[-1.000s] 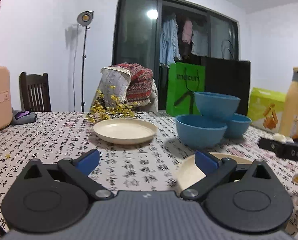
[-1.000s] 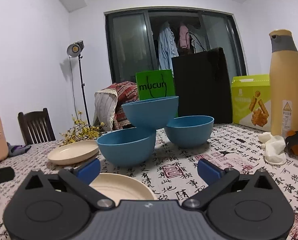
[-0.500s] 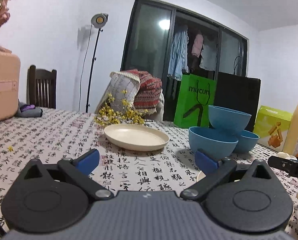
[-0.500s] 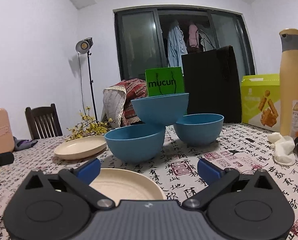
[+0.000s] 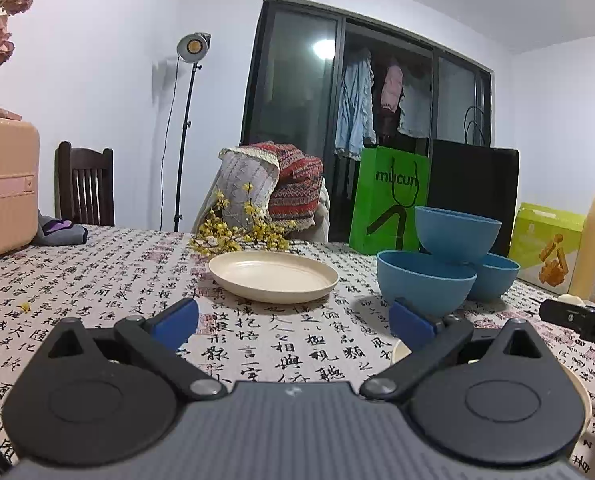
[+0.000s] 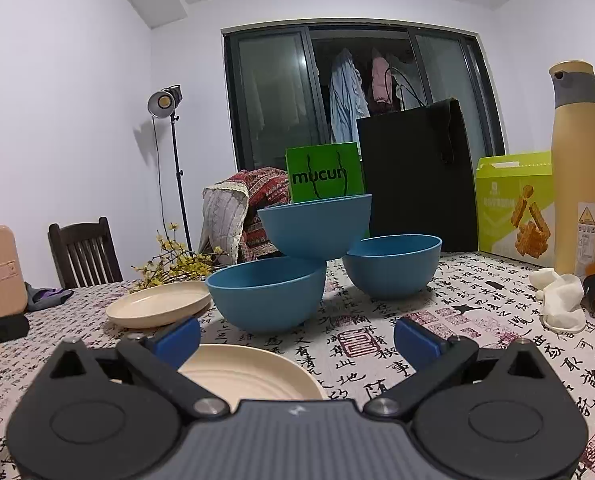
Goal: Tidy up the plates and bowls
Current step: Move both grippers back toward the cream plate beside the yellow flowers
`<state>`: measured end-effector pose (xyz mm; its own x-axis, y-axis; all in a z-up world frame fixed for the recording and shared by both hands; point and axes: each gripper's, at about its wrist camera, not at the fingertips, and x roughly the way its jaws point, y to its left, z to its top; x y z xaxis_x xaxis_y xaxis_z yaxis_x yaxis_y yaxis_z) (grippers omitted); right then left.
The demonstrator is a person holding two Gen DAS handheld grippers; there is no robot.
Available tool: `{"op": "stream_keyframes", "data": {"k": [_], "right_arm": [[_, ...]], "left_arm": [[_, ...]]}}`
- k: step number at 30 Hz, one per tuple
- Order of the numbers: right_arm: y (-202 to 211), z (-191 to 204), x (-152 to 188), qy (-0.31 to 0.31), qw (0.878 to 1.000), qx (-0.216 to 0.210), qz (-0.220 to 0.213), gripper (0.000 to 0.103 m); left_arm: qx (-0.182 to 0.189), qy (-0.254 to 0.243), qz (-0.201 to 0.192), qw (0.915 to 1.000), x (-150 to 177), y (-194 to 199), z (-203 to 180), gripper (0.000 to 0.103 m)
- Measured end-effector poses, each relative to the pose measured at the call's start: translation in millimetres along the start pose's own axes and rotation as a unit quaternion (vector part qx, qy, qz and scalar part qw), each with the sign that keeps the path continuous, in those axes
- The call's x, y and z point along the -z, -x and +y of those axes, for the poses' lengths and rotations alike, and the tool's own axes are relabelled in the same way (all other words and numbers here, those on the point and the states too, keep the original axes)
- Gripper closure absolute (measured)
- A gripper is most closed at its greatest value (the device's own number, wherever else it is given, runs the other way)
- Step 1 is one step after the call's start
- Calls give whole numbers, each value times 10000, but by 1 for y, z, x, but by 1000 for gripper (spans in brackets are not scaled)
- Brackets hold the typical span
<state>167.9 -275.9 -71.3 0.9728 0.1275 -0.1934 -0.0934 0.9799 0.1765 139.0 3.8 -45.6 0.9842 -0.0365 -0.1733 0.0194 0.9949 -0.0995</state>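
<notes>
The left claw [image 5: 293, 320] has dropped lower; cream far plate [image 5: 273, 276] sits empty.

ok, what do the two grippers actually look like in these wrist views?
Both look identical. The left gripper and right gripper each have a grey ribbed body, two black round-lobed side plates, black link arms with silver pivot pins, and blue pads on the fingertips. No cables, hands or sleeves show. A small white mark sits mid-body.
</notes>
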Motion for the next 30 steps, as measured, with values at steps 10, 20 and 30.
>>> {"op": "stream_keyframes", "data": {"k": [10,20,30], "right_arm": [[1,4,0,103,9999,90,-48,0],[4,10,1,309,9993,159,-111,0],[2,15,1,511,9986,148,-43,0]], "left_arm": [[-45,-258,-328,9991,1,10,-9,0],[-10,-272,-200,9994,1,7,-8,0],[-80,-182,-220,9996,1,9,-6,0]]}}
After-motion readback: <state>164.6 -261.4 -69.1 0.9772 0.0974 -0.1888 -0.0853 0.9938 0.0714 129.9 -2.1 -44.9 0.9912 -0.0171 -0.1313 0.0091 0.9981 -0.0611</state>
